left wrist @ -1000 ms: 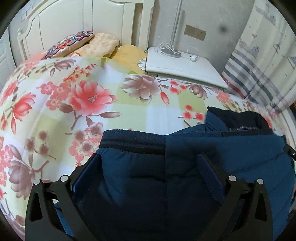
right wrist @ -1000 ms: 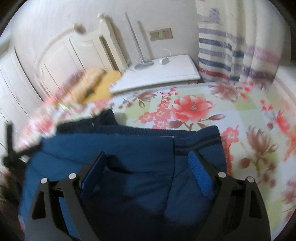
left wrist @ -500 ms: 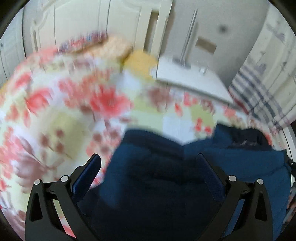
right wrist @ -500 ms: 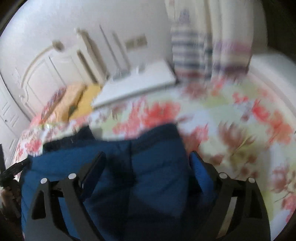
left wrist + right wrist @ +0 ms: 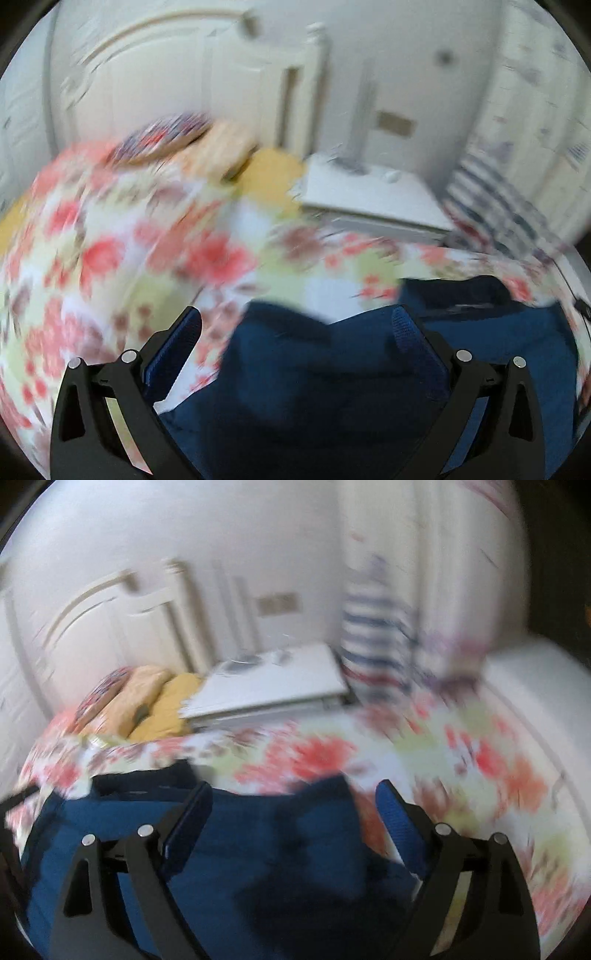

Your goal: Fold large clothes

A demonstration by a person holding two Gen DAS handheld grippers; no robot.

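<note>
Blue padded jacket (image 5: 369, 387) lay under both my wide-open claws, left (image 5: 297, 330) and right (image 5: 293, 805), collar toward the left one, on the floral bedspread (image 5: 92, 258)

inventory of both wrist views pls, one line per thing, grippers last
jacket: 1, dark blue, padded, lying on the bed under both grippers
bedspread: 1, floral red, green and white, covering the bed
pillows: about 3, one patterned, one peach, one yellow, at the head of the bed
headboard: 1, white, behind the pillows
nightstand: 1, white, beside the bed; blurred small items on top
wall plate: 1, beige, above the nightstand
curtain: 1, white with blue and red stripes, right of the nightstand
left gripper: black, blue pads, open over the jacket
right gripper: black, blue pads, open over the jacket
</note>
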